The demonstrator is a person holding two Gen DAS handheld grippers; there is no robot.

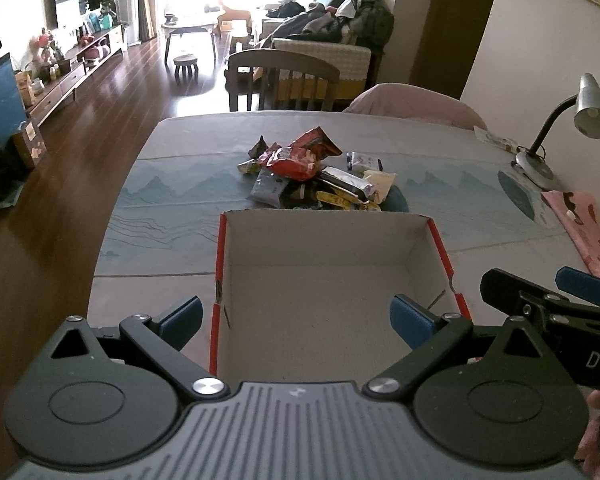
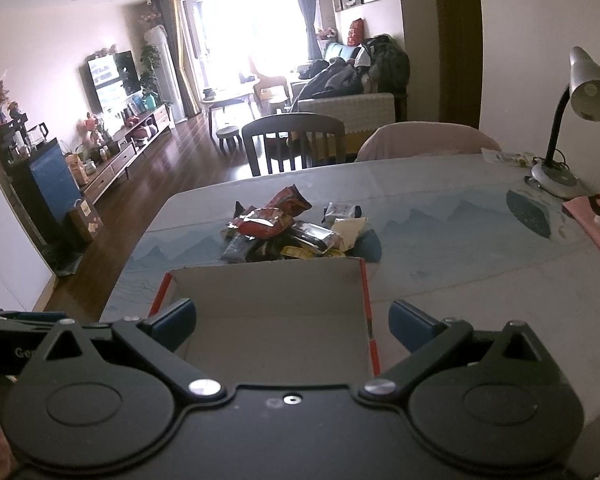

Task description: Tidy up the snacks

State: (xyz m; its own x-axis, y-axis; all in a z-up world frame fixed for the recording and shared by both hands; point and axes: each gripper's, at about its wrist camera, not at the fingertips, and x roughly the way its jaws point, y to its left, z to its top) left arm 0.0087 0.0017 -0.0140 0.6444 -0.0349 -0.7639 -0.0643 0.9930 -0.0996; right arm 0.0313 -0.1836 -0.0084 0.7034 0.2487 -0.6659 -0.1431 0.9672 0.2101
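White letters "DA" are being shown on the black body of the right gripper (image 1: 556,300); "Go" is being shown on the left gripper (image 2: 24,352) body.

Box (image 1: 324,280) sits on table (image 1: 180,216), near edge; snack pile (image 1: 316,172) just behind it, mid-table. Lamp (image 1: 572,128) far right, chairs (image 1: 284,80) behind table.

Cardboard box (image 1: 324,280): one, open
Snack pile (image 1: 320,172): one heap, too jumbled to count each pack
Red snack bags (image 1: 296,160): at least two
Desk lamp (image 1: 572,128): one
Wooden chair (image 1: 284,80): one
Grippers: two
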